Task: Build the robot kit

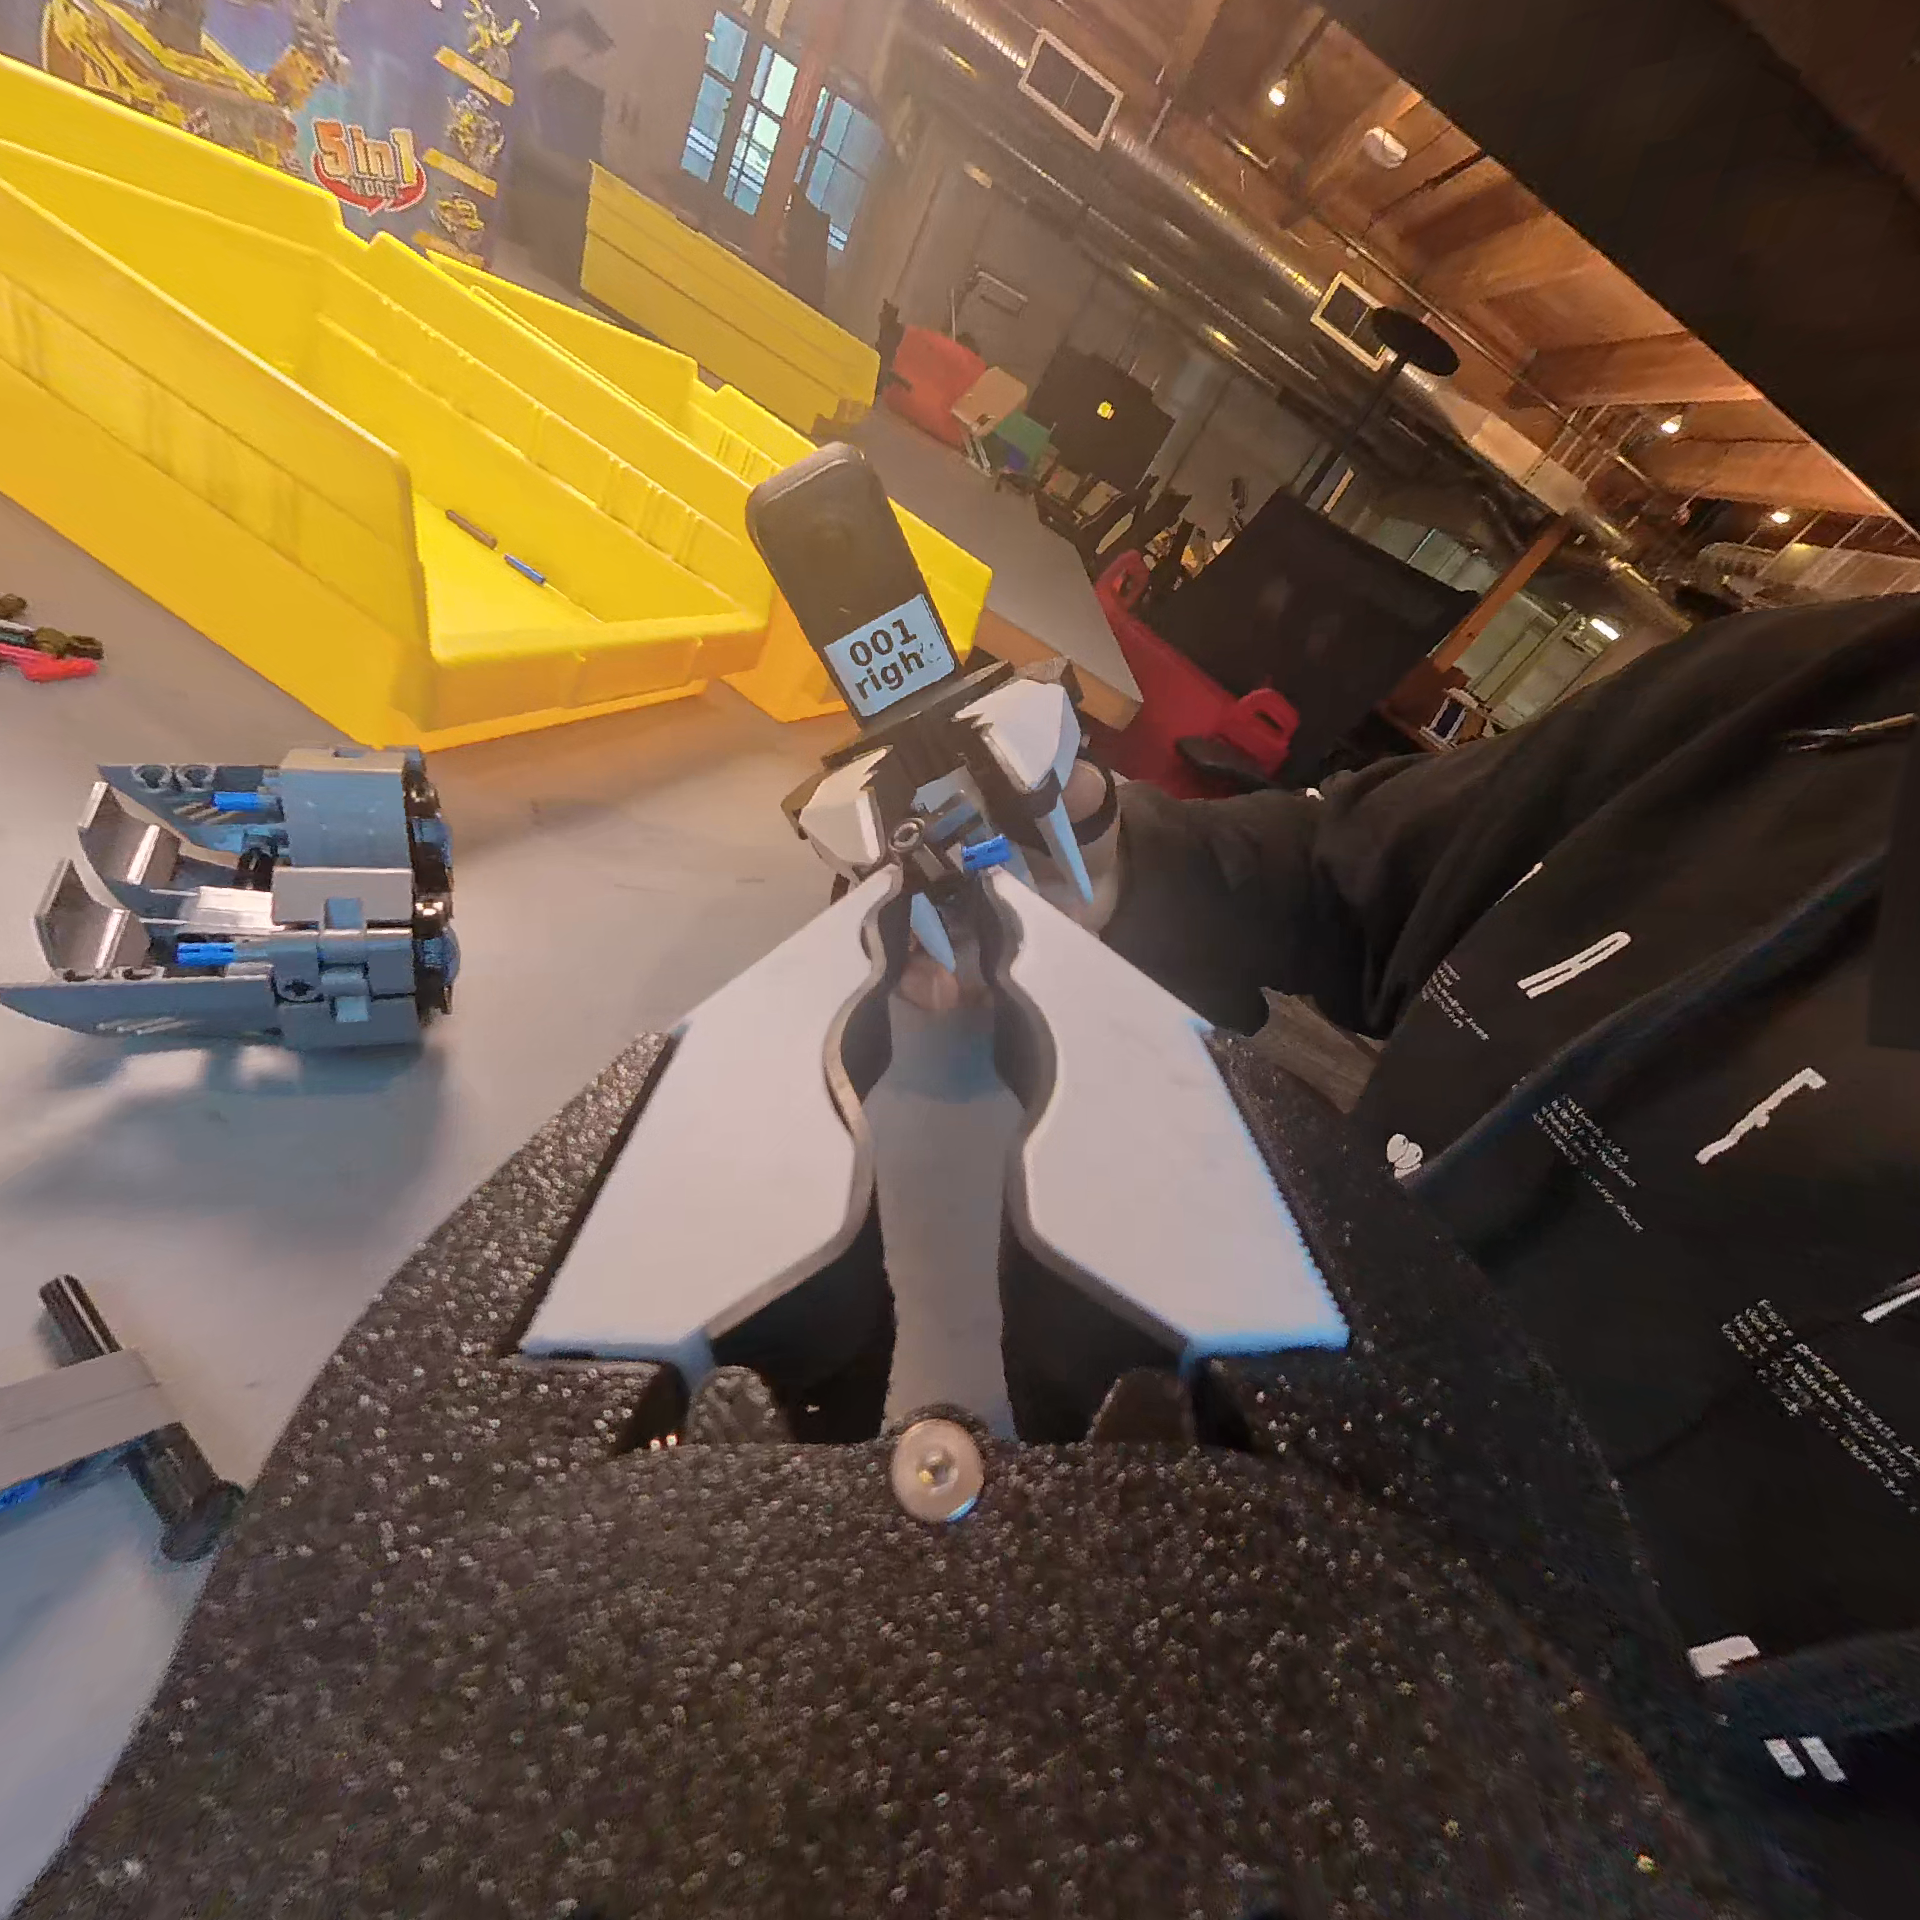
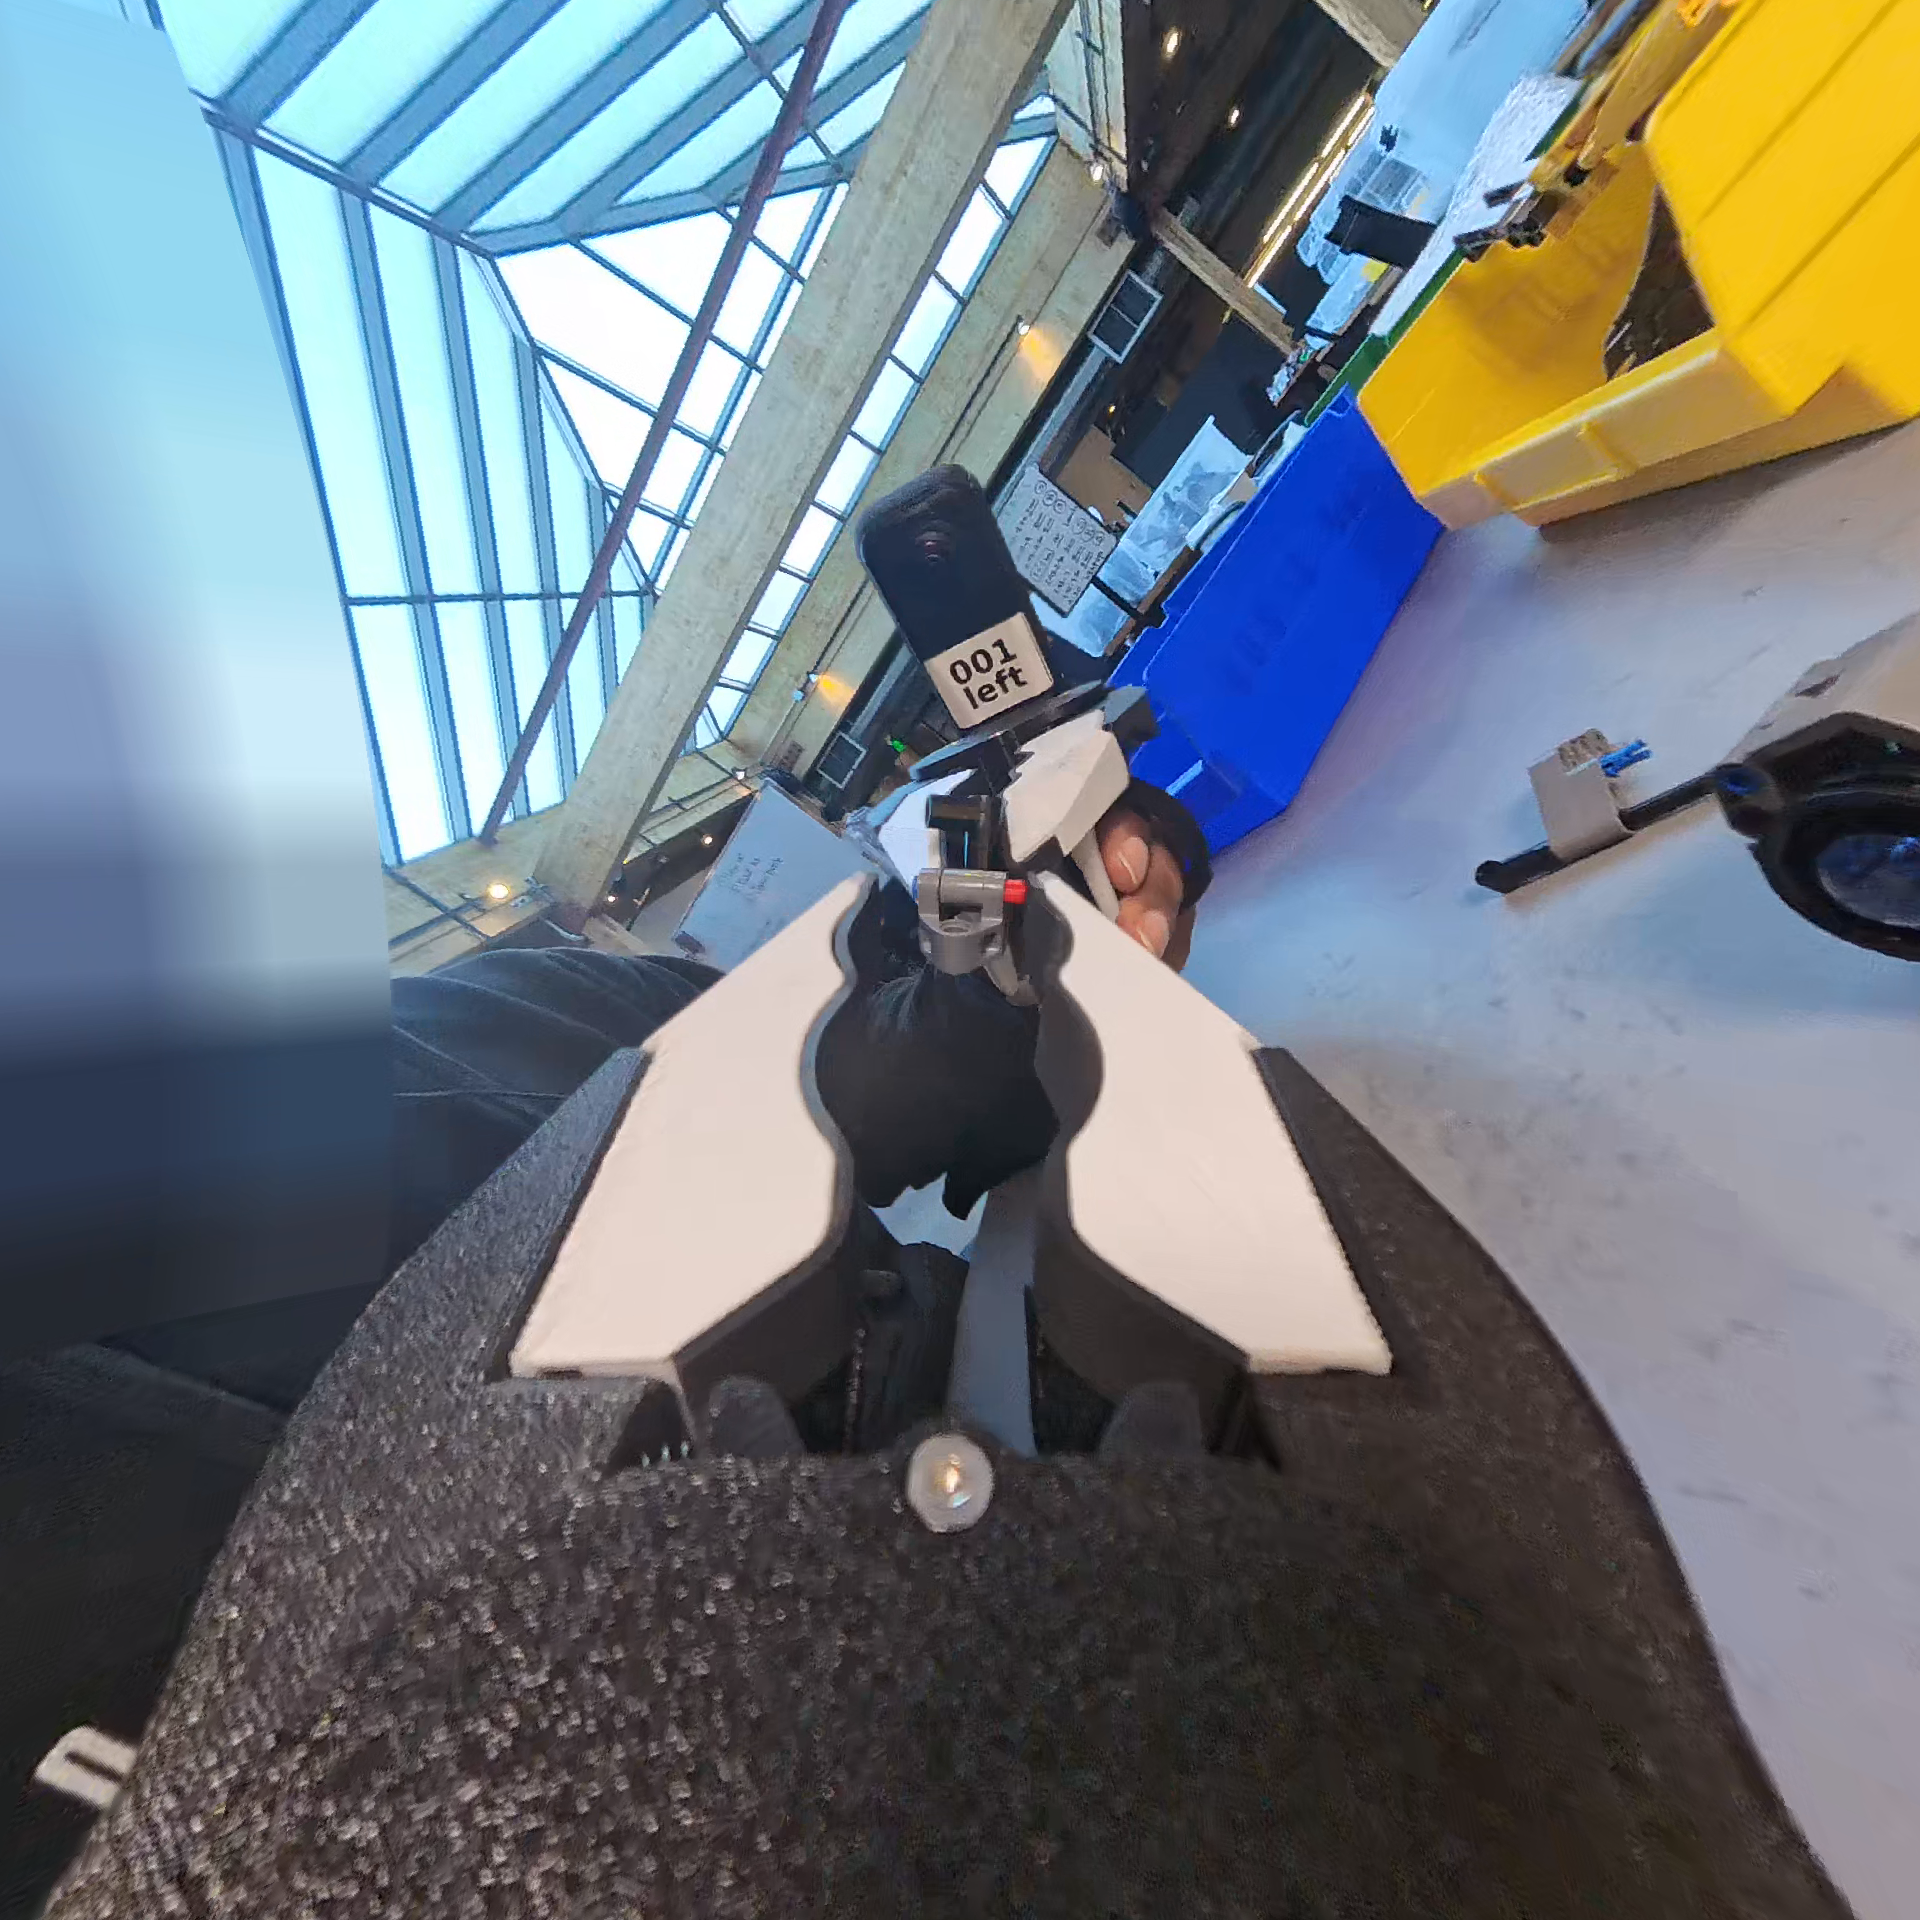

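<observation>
Yellow bins [image 1: 260, 436] fill the left wrist view toward 10 o'clock. They stand on a grey table [image 1: 582, 935]. A blue bin [image 2: 1278, 623] shows in the right wrist view at about 1 o'clock. A grey brick-built model [image 1: 312, 894] lies on the table at 9 o'clock of the left gripper [image 1: 945, 894], well apart from it.

The left gripper and the right gripper [image 2: 956, 894] point at each other above the table, tips nearly meeting. Each has its fingers drawn near together, with a narrow gap left. I cannot tell whether either one really presses on something.

Between the tips sits a small grey connector piece [image 2: 956, 920]. It is probably light, stiff and smooth plastic, so it can slip or twist. The flat grey sides look the best place to hold, not the pins. It carries a red pin [image 2: 1016, 890] at 2 o'clock, and a blue pin [image 1: 982, 854] shows from the other side.
</observation>
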### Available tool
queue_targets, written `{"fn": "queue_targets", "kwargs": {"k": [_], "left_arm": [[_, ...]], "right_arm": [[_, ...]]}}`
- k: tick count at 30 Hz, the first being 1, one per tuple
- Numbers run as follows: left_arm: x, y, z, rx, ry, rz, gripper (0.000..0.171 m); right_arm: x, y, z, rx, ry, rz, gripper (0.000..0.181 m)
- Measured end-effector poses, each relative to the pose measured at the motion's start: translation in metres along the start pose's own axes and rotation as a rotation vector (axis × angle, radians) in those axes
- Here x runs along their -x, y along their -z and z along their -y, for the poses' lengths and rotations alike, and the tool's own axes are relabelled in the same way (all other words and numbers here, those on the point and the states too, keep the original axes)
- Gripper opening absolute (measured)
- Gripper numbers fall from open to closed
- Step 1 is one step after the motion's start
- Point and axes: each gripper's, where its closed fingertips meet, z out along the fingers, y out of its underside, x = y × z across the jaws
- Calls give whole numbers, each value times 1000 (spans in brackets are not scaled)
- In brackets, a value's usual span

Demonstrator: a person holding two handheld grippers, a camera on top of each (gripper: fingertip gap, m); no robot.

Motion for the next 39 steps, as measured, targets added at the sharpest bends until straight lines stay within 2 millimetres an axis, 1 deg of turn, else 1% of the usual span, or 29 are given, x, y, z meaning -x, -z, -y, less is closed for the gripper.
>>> {"fn": "queue_targets", "kwargs": {"k": [6,12,23,28,36,39], "left_arm": [[0,0,2,-20,66,-28,12],[1,0,2,-37,144,-51,12],[0,0,1,-26,127,-31,11],[-1,0,2,-21,109,-20,11],[-9,1,7,-37,84,-42,11],[-12,2,8,-45,85,-69,11]], "right_arm": [[3,0,0,5,12,10,31],[0,1,0,2,6,-1,27],[-3,0,-1,-4,4,-5,19],[-3,0,-1,-4,10,-1,19],[4,-1,-2,-11,2,58,18],[7,-2,-2,-5,54,56,17]]}}
